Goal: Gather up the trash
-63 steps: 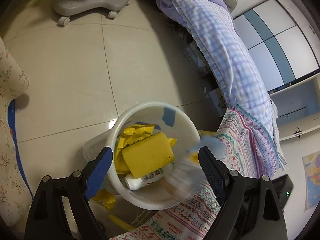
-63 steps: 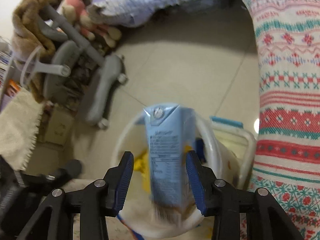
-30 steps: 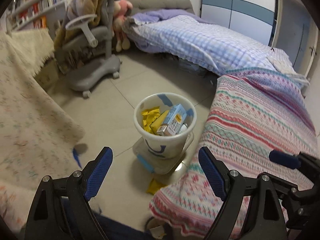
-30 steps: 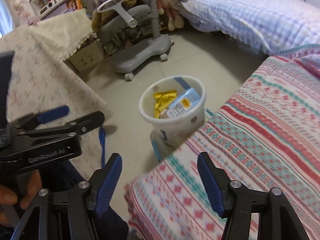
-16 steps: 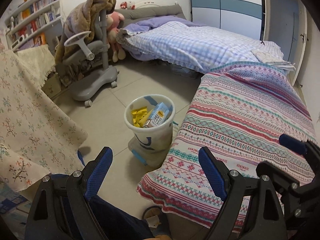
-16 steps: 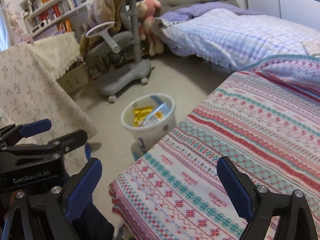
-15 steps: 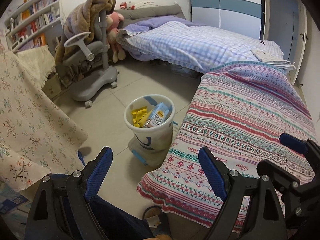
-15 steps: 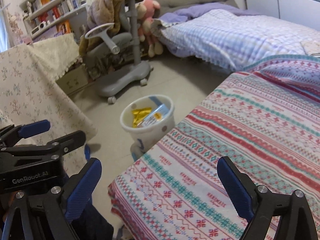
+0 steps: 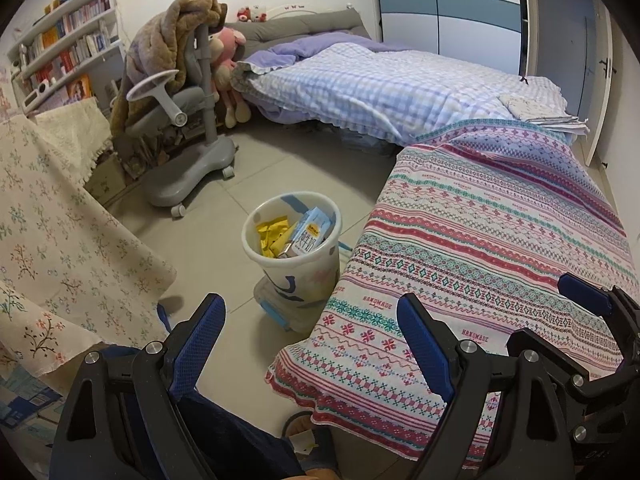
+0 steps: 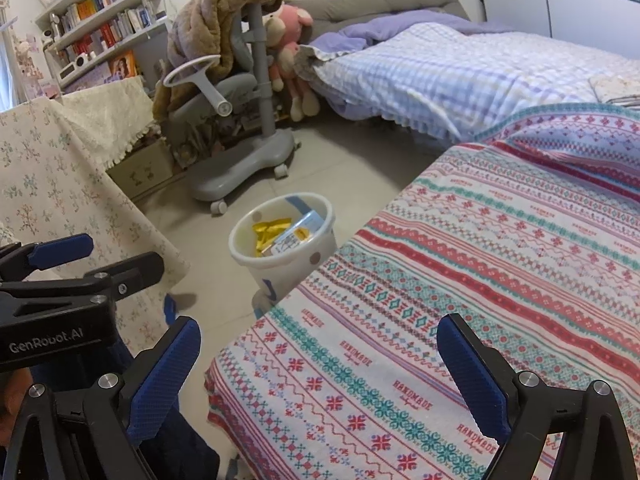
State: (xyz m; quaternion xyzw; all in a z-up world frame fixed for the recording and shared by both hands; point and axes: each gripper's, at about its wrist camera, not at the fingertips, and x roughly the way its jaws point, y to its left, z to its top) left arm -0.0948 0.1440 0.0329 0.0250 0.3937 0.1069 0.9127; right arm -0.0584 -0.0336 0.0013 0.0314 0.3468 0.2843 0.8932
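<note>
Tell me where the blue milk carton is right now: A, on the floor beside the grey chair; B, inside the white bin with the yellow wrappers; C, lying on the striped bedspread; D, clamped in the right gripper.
B: the blue milk carton leans inside the white bin next to the yellow wrappers, while the right gripper and the left gripper both stand open and empty.

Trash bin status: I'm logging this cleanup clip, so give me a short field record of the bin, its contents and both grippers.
bin: white trash bin upright on the floor beside the patterned bedspread
contents: blue carton leaning inside, yellow wrappers
left gripper: open, empty, held back from the bin
right gripper: open, empty, above the bedspread
</note>
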